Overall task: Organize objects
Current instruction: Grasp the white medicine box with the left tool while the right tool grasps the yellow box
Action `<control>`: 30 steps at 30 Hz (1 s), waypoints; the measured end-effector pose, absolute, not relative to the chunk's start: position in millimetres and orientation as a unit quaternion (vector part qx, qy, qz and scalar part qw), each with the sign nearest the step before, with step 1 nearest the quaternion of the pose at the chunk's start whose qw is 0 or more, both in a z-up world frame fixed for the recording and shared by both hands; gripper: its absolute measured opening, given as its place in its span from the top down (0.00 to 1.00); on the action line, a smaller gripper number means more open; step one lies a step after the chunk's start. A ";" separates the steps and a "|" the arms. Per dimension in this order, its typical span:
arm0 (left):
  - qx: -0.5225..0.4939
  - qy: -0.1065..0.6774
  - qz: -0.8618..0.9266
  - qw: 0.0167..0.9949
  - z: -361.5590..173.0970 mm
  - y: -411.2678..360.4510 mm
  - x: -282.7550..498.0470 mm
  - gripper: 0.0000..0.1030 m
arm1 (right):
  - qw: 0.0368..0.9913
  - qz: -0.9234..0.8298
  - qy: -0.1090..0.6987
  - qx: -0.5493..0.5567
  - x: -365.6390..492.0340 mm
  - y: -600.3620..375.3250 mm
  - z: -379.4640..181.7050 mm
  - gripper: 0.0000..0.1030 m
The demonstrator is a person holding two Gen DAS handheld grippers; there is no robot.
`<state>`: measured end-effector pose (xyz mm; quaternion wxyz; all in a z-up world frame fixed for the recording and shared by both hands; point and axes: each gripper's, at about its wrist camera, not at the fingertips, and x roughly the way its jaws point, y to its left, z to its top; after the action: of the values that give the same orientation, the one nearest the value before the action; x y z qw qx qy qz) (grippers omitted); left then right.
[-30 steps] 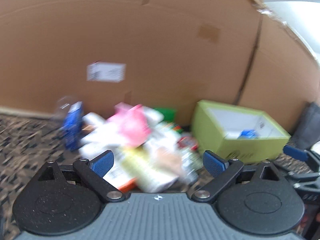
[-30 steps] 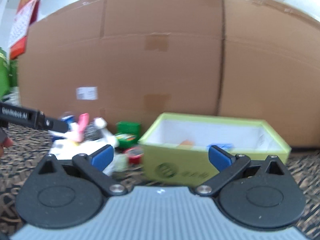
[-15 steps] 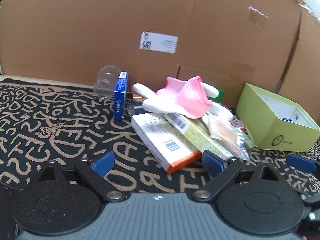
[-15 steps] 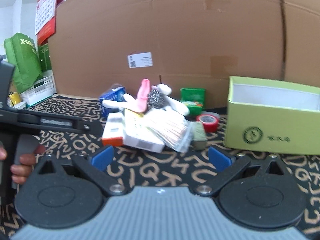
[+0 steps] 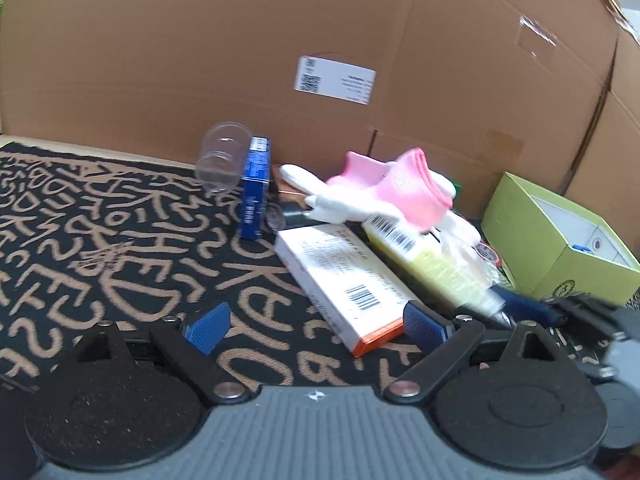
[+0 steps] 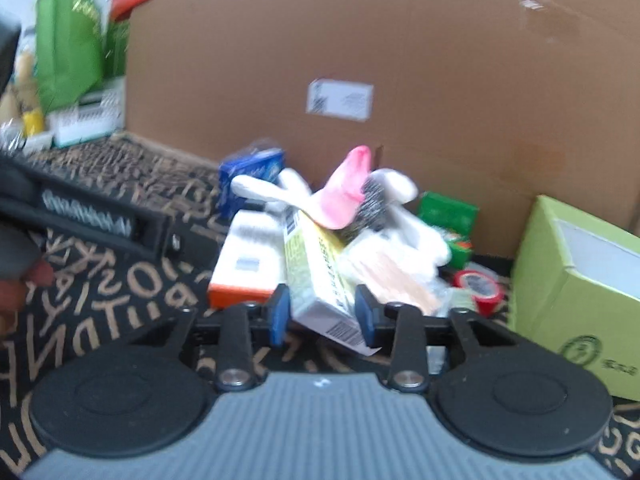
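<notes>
A pile of objects lies on a black patterned mat: a white box with an orange end (image 5: 344, 280), a pale yellow box (image 5: 436, 268), a pink and white glove (image 5: 384, 196), a blue box (image 5: 254, 188) and a clear cup (image 5: 220, 156). My left gripper (image 5: 316, 326) is open and empty, just short of the orange-ended box. My right gripper (image 6: 322, 314) has closed in on the near end of the pale yellow box (image 6: 320, 272), one finger on each side. The right gripper's blue finger (image 5: 524, 308) shows at that box in the left wrist view.
An open green box (image 5: 560, 240) stands at the right, also in the right wrist view (image 6: 580, 280). A red tape roll (image 6: 478, 286), a small green box (image 6: 448, 210) and a steel scourer (image 6: 372, 204) lie in the pile. A cardboard wall (image 5: 280, 40) backs everything.
My right gripper has moved forward to the pile and narrowed from wide open onto the pale yellow box. My left gripper has moved closer to the orange-ended box and stays open.
</notes>
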<state>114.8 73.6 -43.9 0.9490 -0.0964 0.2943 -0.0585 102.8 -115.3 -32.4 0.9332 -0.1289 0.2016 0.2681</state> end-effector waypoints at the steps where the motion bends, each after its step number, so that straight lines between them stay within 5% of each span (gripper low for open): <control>1: -0.094 0.296 -0.062 0.949 -45.3 69.2 118.8 0.07 | 0.937 0.258 0.194 -0.131 98.4 -120.9 -29.0 0.74; 12: -0.062 0.329 -0.070 0.940 -60.3 21.7 172.3 0.06 | 0.938 0.247 0.243 0.015 60.2 -216.5 -16.2 0.79; 18: -0.029 0.326 -0.100 0.939 -58.8 29.2 155.0 0.17 | 0.941 0.199 0.264 0.074 65.0 -243.3 -18.3 0.74; 19: -0.023 0.331 -0.113 0.937 -57.7 32.2 146.5 0.18 | 0.945 0.183 0.264 0.062 66.6 -242.2 -18.5 0.72; 21: -0.009 0.338 -0.136 0.931 -56.2 35.8 124.2 0.18 | 0.949 0.168 0.263 0.035 66.1 -238.5 -18.7 0.42; 24: 0.015 0.342 -0.159 0.926 -54.9 41.8 87.3 0.17 | 0.951 0.193 0.242 0.007 58.9 -230.5 -18.1 0.18; 30: 0.044 0.339 -0.110 0.933 -51.3 50.9 65.4 0.15 | 0.942 0.218 0.222 -0.127 72.8 -190.7 -26.1 0.19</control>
<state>65.4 50.9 -51.3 0.9335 0.0437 0.3386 -0.1098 72.8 -190.7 -26.1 0.9419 -0.1266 0.2215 0.2183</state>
